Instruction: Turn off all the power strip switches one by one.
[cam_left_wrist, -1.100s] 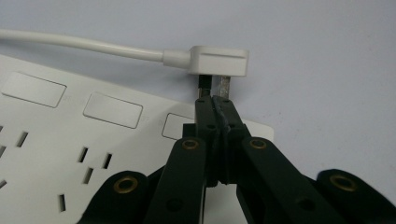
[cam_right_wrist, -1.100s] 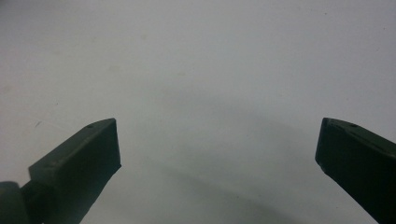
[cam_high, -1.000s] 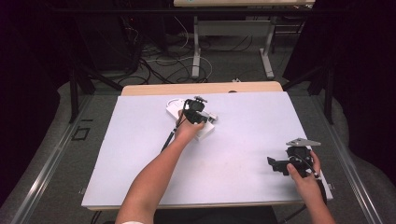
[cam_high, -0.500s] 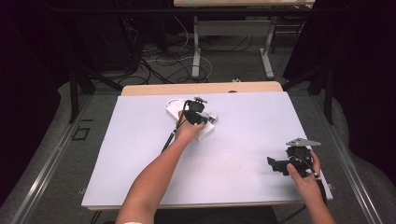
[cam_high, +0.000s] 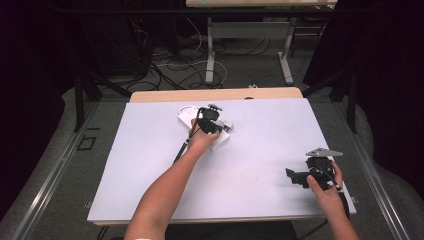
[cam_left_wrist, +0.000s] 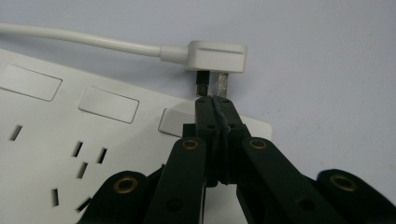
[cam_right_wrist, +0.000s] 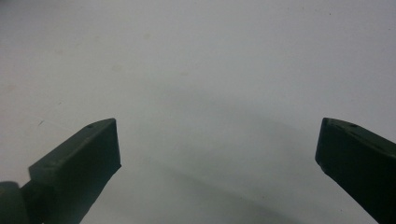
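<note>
On the pale table (cam_high: 150, 165), my left gripper (cam_left_wrist: 215, 100), jaws closed and empty, rests on the white plastic power strip (cam_left_wrist: 60, 140); its white plug (cam_left_wrist: 217, 56) lies beside, unplugged. My right gripper (cam_right_wrist: 217, 149) gapes, idle.

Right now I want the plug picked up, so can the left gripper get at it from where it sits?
Probably yes. The left gripper sits shut over the power strip, its tips right at the plug's prongs, with nothing between them. It would have to open first. The plug lies unplugged on the table.

power strip (cam_left_wrist: 70, 135): white | plug (cam_left_wrist: 217, 56): white, cord white | table (cam_high: 270, 145): pale grey | fingers (cam_left_wrist: 205, 121): black
</note>
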